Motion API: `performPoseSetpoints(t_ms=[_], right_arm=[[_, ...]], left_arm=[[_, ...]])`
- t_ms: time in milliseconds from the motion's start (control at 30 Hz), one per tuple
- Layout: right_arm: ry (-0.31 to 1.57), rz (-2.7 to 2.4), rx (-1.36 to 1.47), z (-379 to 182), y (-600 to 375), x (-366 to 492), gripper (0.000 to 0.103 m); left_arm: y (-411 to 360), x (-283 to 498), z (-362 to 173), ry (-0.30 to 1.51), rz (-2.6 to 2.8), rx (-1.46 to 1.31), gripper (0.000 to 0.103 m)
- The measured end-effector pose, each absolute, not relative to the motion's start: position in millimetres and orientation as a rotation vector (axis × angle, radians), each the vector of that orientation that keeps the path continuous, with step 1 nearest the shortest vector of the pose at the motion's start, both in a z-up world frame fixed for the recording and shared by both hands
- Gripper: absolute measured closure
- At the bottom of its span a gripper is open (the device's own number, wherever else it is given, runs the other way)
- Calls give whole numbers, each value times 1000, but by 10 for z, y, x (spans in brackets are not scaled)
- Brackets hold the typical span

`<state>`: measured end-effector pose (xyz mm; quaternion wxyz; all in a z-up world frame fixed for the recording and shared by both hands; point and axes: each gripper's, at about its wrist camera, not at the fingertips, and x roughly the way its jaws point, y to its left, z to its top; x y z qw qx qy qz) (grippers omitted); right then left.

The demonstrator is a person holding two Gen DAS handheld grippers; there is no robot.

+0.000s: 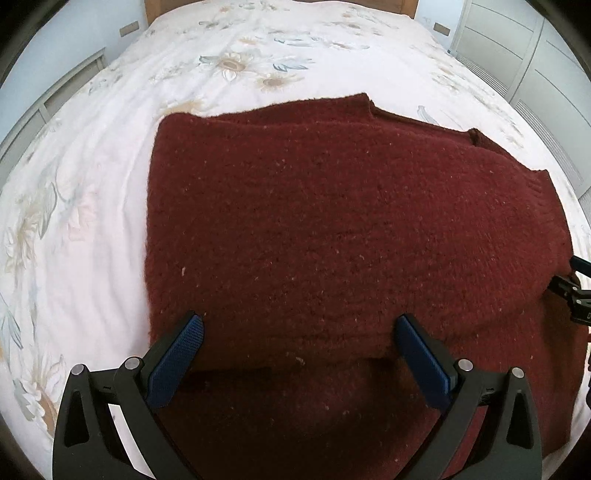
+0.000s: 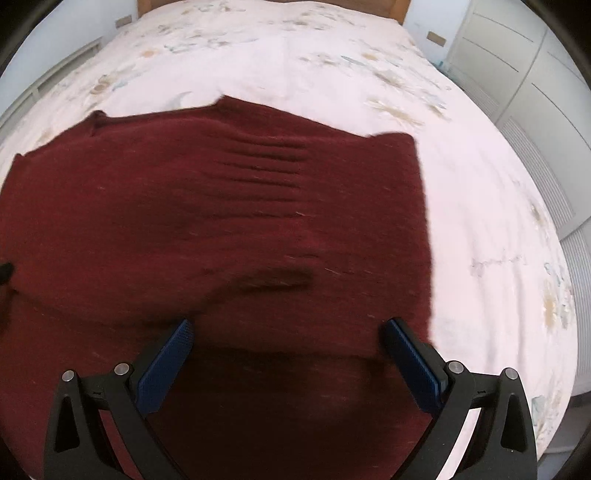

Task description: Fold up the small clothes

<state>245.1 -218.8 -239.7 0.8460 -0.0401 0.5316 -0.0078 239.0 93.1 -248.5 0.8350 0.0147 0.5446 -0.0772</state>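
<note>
A dark red knitted sweater (image 1: 332, 221) lies spread on the bed, folded over so an upper layer ends in a fold edge just ahead of the fingers. My left gripper (image 1: 299, 325) is open and empty above its near left part. My right gripper (image 2: 288, 328) is open and empty above the sweater (image 2: 221, 206) near its right edge. The right gripper's tip (image 1: 574, 291) shows at the far right of the left wrist view, touching or just above the sweater. The right wrist view is blurred.
The bed has a white quilt with a pale flower print (image 1: 229, 66), with a wooden headboard (image 1: 155, 7) at the far end. White cupboards (image 2: 517, 74) stand along the right side, and a low white unit (image 1: 55, 96) along the left.
</note>
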Motion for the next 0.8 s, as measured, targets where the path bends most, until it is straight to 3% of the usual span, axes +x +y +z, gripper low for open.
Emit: performPoseSetpoints(t_ms=[333,533,800], right_arm=[[1077,-9,-118,-2226,-2120,2235,1],[1015,-6,-84,-1933,-2284,1842,1],[1051,-34,20,-1897,-2643,1260,1]], left_arm=[[938,2261,-2246,1164,-183,-27,1],[1139,1857,-1938,1122,-141,-47,1],[1386,1181,-1980,1194,-117,-63,1]])
